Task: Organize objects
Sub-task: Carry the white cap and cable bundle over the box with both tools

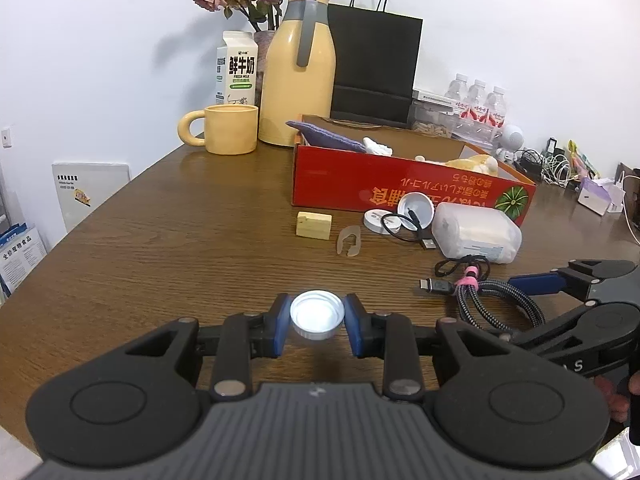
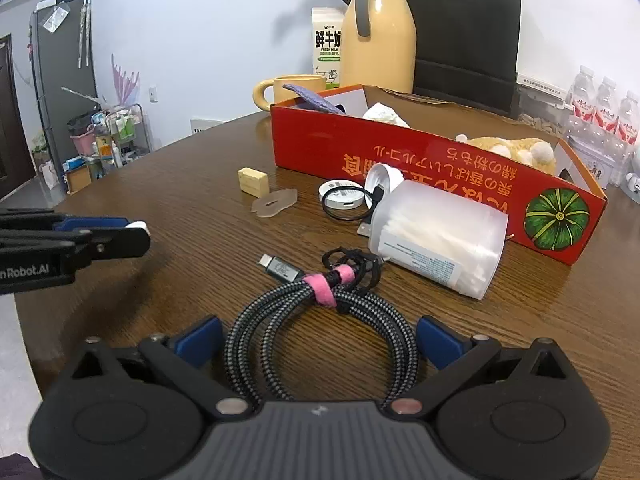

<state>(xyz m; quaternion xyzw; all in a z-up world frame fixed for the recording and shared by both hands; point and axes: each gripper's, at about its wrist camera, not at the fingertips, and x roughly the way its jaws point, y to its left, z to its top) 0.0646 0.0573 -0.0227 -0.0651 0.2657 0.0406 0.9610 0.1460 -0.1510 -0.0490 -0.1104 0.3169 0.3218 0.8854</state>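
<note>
My left gripper (image 1: 317, 312) is shut on a white bottle cap (image 1: 317, 316), held a little above the wooden table (image 1: 180, 240); its tip with the cap (image 2: 138, 225) also shows at the left of the right wrist view. A coiled grey braided cable (image 2: 362, 300) with a pink tie (image 2: 324, 284) lies on the table. My right gripper (image 2: 320, 336) stands open with the near end of the coil between its blue pads (image 2: 200, 340); the pads sit just outside the coil. A red cardboard box (image 2: 400, 152) behind holds a purple cloth, a plush toy and white items.
In front of the box lie a plastic tub of cotton swabs (image 2: 440, 240), a white round device with a thin black cord (image 2: 342, 196), a wooden block (image 2: 253, 181) and a translucent piece (image 2: 276, 202). Behind stand a yellow mug (image 1: 230, 128), thermos (image 1: 298, 72), milk carton (image 1: 236, 68), black bag (image 1: 376, 64).
</note>
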